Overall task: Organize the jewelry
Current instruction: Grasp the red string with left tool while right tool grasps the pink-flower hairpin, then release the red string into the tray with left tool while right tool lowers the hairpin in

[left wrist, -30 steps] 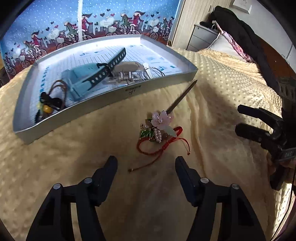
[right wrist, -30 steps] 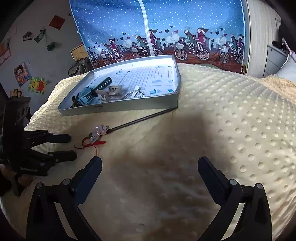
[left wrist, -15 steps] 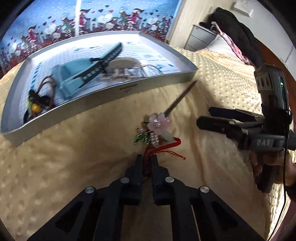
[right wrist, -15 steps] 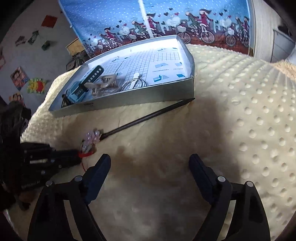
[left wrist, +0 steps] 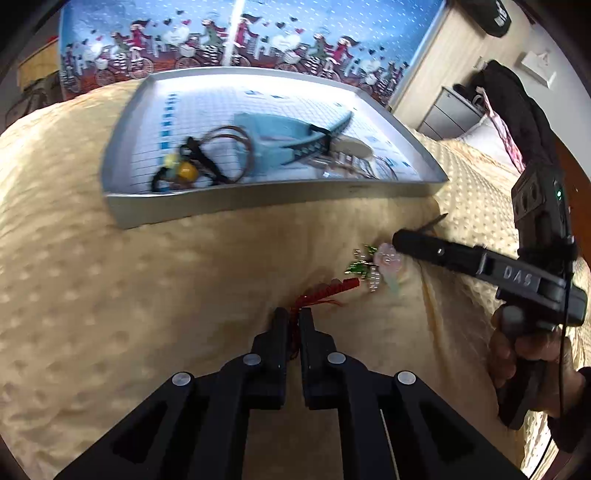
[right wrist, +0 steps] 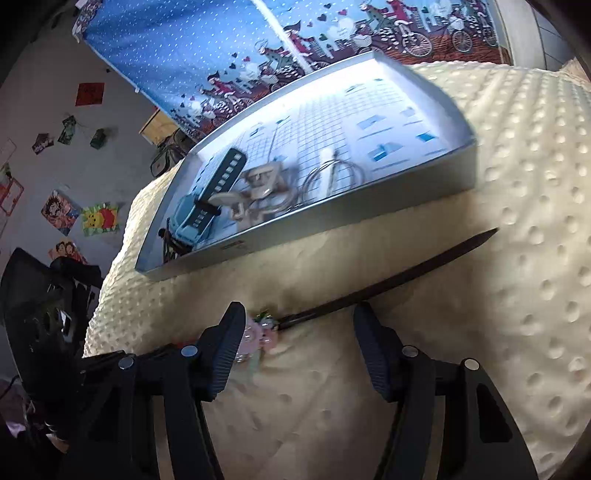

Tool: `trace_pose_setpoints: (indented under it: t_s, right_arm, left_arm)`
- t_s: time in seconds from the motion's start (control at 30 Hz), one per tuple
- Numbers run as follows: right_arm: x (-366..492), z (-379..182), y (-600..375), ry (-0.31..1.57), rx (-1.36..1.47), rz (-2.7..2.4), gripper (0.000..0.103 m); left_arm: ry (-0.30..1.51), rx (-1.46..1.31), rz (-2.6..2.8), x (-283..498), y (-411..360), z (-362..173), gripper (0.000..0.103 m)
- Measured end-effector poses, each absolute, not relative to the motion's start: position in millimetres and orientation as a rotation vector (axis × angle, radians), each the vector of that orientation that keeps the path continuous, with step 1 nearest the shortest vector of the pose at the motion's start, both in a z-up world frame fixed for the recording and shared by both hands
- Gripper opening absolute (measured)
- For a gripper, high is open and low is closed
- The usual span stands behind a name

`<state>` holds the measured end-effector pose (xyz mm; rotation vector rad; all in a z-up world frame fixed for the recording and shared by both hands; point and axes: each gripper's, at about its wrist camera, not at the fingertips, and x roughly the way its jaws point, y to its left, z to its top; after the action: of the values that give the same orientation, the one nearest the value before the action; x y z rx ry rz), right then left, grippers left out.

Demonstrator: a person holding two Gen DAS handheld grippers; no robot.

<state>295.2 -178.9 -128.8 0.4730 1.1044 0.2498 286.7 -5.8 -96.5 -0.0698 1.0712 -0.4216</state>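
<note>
A red cord bracelet lies on the cream blanket, and my left gripper is shut on its near end. Just beyond it is a hairpin with a pink flower head and a long dark stick. My right gripper is open and straddles the hairpin where the flower meets the stick. In the left wrist view that gripper comes in from the right, held by a hand. A silver tray sits behind.
The tray holds a blue watch, a brown cord with beads, a beige clip and wire hoops. A patterned blue curtain hangs behind it. A grey nightstand stands at the right.
My left gripper went from open to shut on the red bracelet and swung left. My right gripper moved in toward the hairpin and now straddles its flower end.
</note>
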Motion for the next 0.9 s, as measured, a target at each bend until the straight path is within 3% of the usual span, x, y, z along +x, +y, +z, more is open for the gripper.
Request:
trace_pose_setpoints:
  t_s: [0.33,0.37,0.43,0.5,0.9]
  right_arm:
    - [303,-129,-131,1.144,0.399,0.281,0.055]
    - [302,-128,-129,1.144,0.378,0.280,0.053]
    - [302,-127,-127,1.145,0.355,0.270,0.036]
    - [301,-127,-132,1.141,0.369,0.260,0.028]
    - [255,-98,-157,0.978,0.441,0.269,0.028]
  left_arm:
    - [1.087,-0.193,-0.333,283,37,-101,0.006]
    - [1.083,-0.195,-0.333,283,38,-101,0.006]
    - [1.074,-0.189,-0.336,281,38,-99,0.006]
    - [1.068,-0.182,-0.339,280,36,-98,0.006]
    - [1.009,-0.150,-0.340,277,34,-84,0.006]
